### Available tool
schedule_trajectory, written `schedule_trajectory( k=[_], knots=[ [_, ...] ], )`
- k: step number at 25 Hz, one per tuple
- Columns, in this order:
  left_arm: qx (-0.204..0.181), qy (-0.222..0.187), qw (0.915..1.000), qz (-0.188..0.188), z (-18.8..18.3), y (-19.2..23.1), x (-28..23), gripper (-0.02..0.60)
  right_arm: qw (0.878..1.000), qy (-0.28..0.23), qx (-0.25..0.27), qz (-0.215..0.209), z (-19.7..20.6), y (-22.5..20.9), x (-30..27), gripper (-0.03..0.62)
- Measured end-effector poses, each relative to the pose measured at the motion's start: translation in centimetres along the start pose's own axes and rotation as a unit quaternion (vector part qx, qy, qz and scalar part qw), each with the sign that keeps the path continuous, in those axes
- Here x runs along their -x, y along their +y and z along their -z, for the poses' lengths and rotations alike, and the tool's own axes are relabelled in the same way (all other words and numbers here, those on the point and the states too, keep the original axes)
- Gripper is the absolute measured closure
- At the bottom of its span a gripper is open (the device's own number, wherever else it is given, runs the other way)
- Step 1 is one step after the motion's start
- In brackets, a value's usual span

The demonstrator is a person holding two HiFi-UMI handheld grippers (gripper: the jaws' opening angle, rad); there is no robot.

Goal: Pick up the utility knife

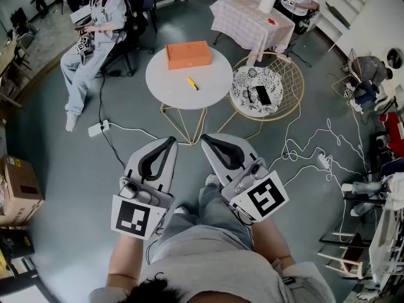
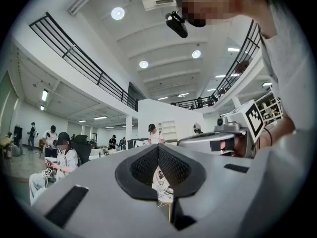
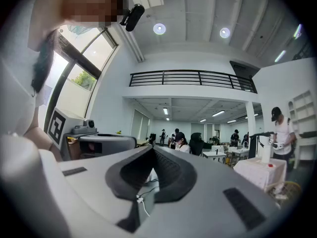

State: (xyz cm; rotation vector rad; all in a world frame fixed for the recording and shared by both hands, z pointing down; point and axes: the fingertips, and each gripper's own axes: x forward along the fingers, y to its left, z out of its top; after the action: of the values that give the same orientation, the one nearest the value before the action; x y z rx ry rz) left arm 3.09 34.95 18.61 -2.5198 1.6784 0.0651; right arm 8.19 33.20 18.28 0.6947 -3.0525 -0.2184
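Closest to me, my left tool and my right tool sit side by side above my lap. Each has its jaws pressed together at the tips, with nothing held between them. Both point forward toward the round white desk, which is well apart from them across a stretch of floor.

The utility knife, yellow, lies flat near the desk's middle. It is on my side of the orange box and not touching it. Its long axis runs on a diagonal, with the far end toward my left and the near end toward my right.

It lies almost straight ahead, between the lines of the two tools and a shade to the right. I judge the right tool slightly nearer. That tool would have to reach forward, open, and turn so its jaws cross the handle, not run along it.
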Motion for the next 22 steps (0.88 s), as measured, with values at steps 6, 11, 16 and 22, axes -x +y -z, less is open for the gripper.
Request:
schedule_trajectory(
  k=[6,11,16,22],
  knots=[
    [0.006,-0.006,0.9999,-0.006,0.3,1.2,-3.3,0.572,1.000,-0.004,0.001,-0.011,0.2,-2.9,-1.5,0.586],
    [0.005,-0.009,0.9999,-0.008,0.8,1.8,-6.4,0.571,1.000,-0.005,0.001,-0.023,0.9,-5.5,-2.6,0.586],
    [0.004,-0.006,0.9998,-0.017,1.1,2.7,-10.1,0.572,0.999,-0.009,-0.003,-0.033,1.4,-9.1,-3.9,0.586],
    [0.006,-0.009,0.9992,-0.038,1.3,3.2,-14.7,0.572,0.998,-0.005,-0.002,-0.055,2.1,-13.8,-4.8,0.585]
  ],
)
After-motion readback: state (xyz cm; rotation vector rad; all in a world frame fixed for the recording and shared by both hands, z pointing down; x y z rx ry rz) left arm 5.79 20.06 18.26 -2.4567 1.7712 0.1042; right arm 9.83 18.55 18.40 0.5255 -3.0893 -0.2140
